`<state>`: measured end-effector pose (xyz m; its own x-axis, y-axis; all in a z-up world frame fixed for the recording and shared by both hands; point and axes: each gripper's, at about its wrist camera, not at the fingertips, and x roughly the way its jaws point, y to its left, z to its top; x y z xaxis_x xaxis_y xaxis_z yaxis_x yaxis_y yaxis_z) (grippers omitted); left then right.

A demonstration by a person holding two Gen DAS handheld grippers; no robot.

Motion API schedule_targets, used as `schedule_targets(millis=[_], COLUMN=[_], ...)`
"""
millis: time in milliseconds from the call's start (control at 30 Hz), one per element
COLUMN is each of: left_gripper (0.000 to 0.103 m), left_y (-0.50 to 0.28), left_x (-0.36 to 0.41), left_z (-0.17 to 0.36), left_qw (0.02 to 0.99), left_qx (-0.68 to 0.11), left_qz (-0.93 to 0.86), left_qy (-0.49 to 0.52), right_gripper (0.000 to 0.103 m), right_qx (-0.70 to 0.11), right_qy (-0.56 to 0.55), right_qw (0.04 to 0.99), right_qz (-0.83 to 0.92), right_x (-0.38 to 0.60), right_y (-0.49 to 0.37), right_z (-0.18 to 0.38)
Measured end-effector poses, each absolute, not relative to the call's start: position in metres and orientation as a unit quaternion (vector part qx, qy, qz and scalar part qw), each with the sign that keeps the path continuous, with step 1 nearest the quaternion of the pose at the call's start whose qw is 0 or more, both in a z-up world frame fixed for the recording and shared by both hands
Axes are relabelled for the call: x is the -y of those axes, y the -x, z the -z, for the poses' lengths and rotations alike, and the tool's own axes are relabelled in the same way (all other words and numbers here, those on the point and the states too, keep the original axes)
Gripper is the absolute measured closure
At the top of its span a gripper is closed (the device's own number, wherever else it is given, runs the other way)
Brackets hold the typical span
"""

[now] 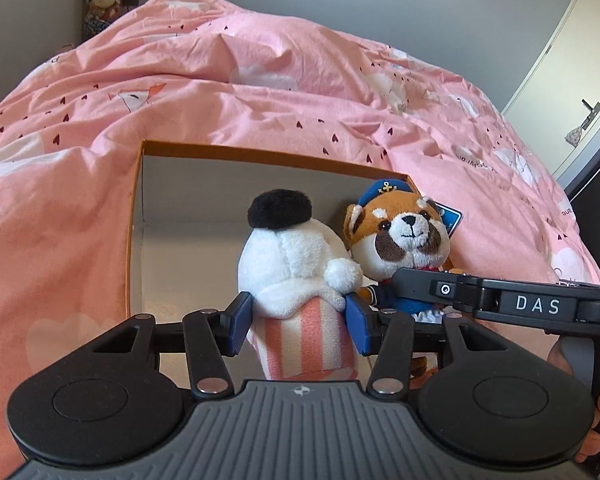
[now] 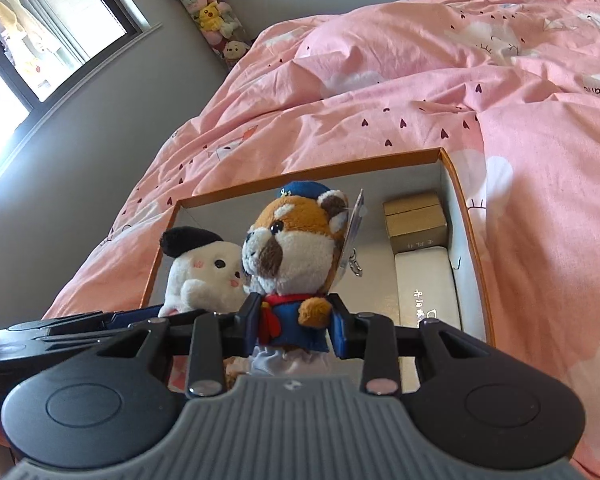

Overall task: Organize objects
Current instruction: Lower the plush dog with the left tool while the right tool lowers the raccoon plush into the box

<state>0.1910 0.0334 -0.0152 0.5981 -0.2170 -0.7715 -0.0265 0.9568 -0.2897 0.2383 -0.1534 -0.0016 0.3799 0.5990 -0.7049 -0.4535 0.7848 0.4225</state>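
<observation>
Left wrist view: the left tongs [image 1: 298, 320] clench the striped base of the white plush [image 1: 296, 264], while the right tongs [image 2: 296, 330] grip the red panda plush [image 2: 296, 248] around its blue torso. Both toys hang side by side, touching, above the open orange box [image 2: 466, 216] on the pink bed [image 1: 260, 92]. The tongs' frames sit very near each other, so lowering together risks a collision or one toy dragging the other askew. A gold carton [image 2: 416, 220] and a white case [image 2: 426, 280] already fill the box's right end, so the panda could land on them and tip
</observation>
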Motion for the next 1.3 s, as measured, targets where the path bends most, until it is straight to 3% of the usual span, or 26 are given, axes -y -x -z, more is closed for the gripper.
schedule_targets(millis=[300,500,900,1300], left_gripper=[0.046,0.046,0.043,0.035], left_y=[-0.212,-0.218,-0.217,-0.205], left_x=[-0.028,-0.018,-0.006,-0.013], left_z=[0.046,0.063,0.080,0.078], left_qw=[0.852,0.843,0.844,0.846], left_qx=[-0.506,-0.521,-0.524,-0.521], left_qz=[0.052,0.041,0.030,0.054], left_qy=[0.125,0.124,0.108,0.101], right_gripper=[0.066,0.066,0.064,0.055], right_qx=[-0.538,-0.577,-0.616,-0.592], right_qy=[-0.072,-0.006,0.020,0.048], right_qw=[0.781,0.757,0.722,0.733], right_qz=[-0.307,-0.307,-0.315,-0.330], right_x=[0.141,0.132,0.128,0.137], right_y=[-0.275,-0.289,-0.302,-0.292], right_z=[0.047,0.068,0.106,0.089])
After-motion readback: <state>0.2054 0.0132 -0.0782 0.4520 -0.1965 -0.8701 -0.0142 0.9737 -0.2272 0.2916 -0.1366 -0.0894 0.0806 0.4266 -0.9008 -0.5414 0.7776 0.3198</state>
